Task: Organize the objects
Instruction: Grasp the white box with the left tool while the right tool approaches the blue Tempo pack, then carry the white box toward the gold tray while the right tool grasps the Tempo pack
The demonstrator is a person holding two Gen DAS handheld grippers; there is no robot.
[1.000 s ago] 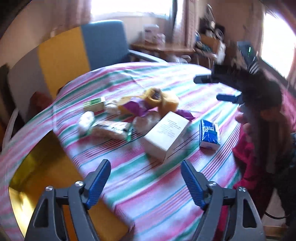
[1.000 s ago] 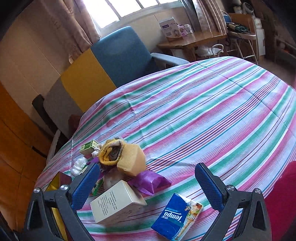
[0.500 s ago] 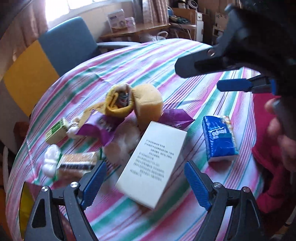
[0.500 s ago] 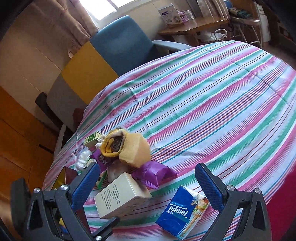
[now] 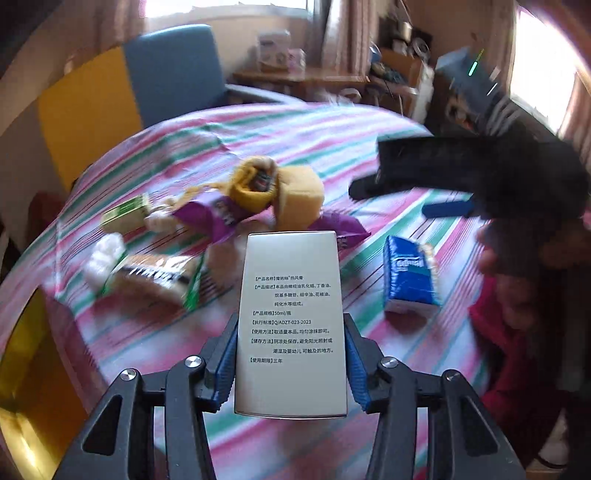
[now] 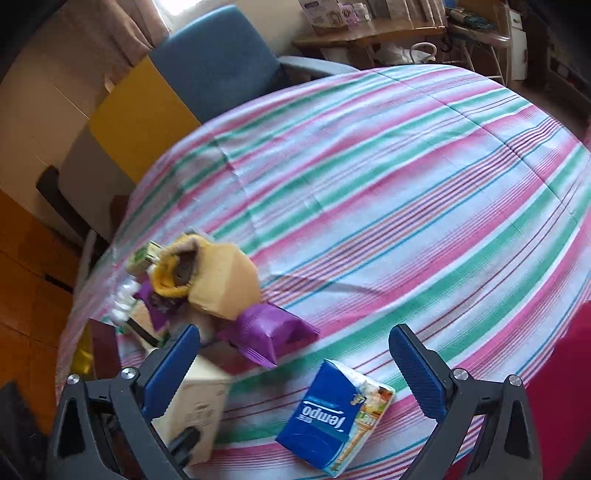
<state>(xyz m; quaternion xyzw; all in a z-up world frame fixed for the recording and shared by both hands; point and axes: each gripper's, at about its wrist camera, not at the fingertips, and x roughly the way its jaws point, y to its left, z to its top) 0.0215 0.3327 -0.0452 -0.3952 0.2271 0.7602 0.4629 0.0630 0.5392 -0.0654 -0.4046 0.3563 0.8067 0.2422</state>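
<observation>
My left gripper (image 5: 290, 363) is shut on a white carton with printed text (image 5: 291, 321), which also shows in the right wrist view (image 6: 199, 402). My right gripper (image 6: 295, 369) is open and empty, hovering over a blue Tempo tissue pack (image 6: 336, 410), which also shows in the left wrist view (image 5: 408, 277). A pile lies beyond: a yellow cloth pouch (image 5: 280, 192), purple packets (image 6: 266, 332), a snack bar wrapper (image 5: 155, 277), a small green box (image 5: 125, 214) and white cotton (image 5: 103, 254).
The round table carries a striped cloth (image 6: 388, 184). A blue and yellow chair (image 6: 192, 81) stands behind it. A yellow box (image 5: 26, 387) sits at the table's left edge. A cluttered wooden desk (image 6: 373, 33) is at the back.
My left gripper moved in and closed on the white carton, which now sits straight between its fingers. My right gripper has shifted slightly closer over the tissue pack.
</observation>
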